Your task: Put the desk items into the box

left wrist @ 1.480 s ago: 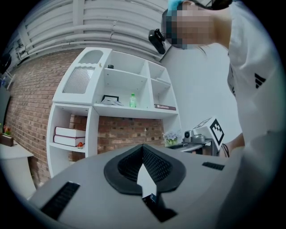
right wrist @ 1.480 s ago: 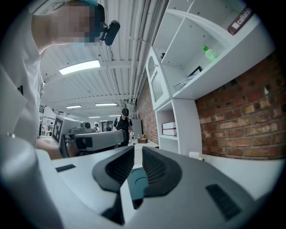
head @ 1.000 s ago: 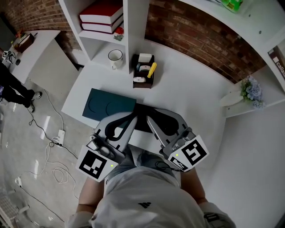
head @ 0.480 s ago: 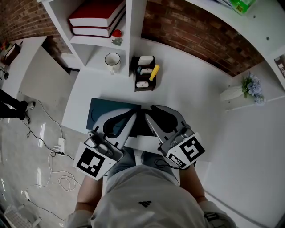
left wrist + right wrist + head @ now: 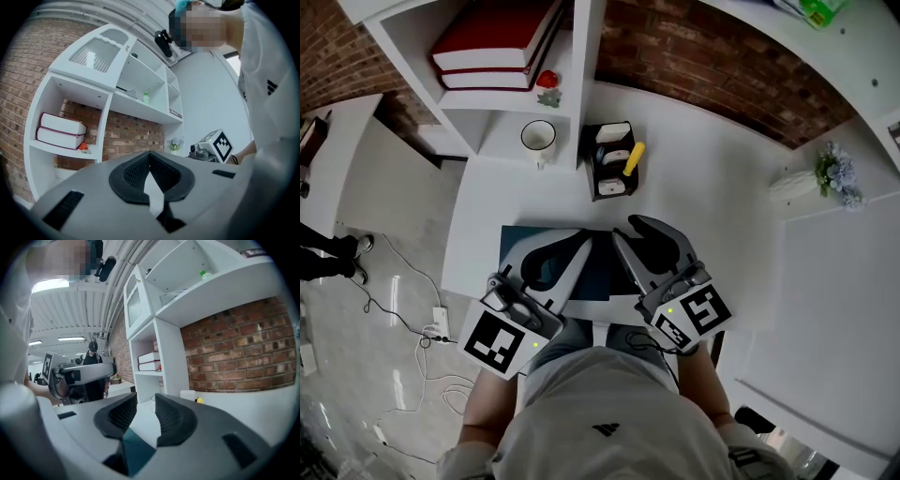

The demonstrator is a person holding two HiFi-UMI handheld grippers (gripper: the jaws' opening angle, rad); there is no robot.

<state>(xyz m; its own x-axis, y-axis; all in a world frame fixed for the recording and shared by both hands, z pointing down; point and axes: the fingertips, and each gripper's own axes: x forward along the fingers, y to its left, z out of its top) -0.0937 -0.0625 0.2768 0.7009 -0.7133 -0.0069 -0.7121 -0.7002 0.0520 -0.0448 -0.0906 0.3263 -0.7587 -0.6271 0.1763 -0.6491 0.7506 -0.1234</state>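
A black box [image 5: 614,159] stands at the back of the white desk [image 5: 712,216] and holds a yellow item [image 5: 633,157] and small white things. A white mug [image 5: 537,137] sits to its left. A dark teal pad [image 5: 520,246] lies flat near the front edge. Both grippers hover side by side over the pad, pointing at the box. My left gripper [image 5: 584,240] has its fingertips touching in the left gripper view [image 5: 150,154], with nothing held. My right gripper [image 5: 630,225] has just been opening. A gap shows between its pads [image 5: 146,401], with nothing in it.
A white shelf unit with two red books [image 5: 492,42] and a small red figure [image 5: 548,80] rises behind the mug. A flower pot [image 5: 839,173] stands on a side shelf at the right. Cables lie on the floor [image 5: 403,319] at the left. A person [image 5: 93,362] stands far off.
Both grippers have moved forward over the teal pad, closer to the black box. The right jaws have parted. The head view has shifted forward with them.
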